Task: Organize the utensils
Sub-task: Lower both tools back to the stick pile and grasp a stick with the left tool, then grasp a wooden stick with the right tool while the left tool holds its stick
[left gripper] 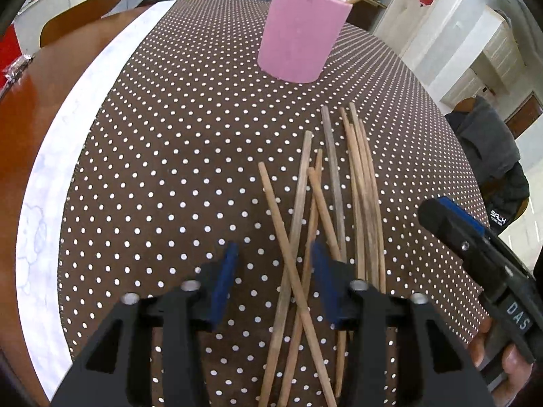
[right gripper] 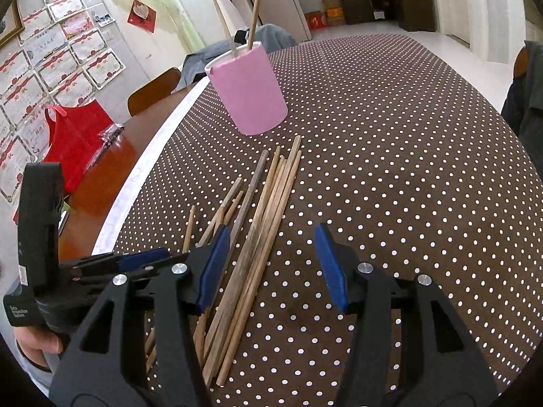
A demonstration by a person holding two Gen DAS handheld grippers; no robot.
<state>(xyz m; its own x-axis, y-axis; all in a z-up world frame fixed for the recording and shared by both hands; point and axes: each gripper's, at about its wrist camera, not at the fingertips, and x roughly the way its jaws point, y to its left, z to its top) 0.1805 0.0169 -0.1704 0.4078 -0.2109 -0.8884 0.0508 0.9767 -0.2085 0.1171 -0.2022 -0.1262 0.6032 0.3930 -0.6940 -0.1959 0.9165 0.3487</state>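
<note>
Chopsticks of pale and grey-brown wood lie loose on the brown white-dotted tablecloth, a near bundle with some sticks crossing one another and the rest roughly side by side, thin ends pointing far; beyond them, well apart, stands the pink cylindrical holder with a white rim, upright on the cloth, with two wooden chopsticks already standing in it (both lean outward past the rim)

Left gripper, black with blue pads, hangs low over the left part of the bundle; its jaws are apart, and a few crossed sticks pass through the gap between the pads, though the pads do not visibly press on them; whether its right pad touches a stick cannot be told

Right gripper, of the same make, is held over the right side of the bundle with its jaws apart; its left pad sits just beside the straight sticks, its right pad over bare cloth, nothing clamped

Far left, a white strip edges the cloth; beyond it is a reddish wooden tabletop with a red plastic bag; framed certificates cover the left wall
</note>
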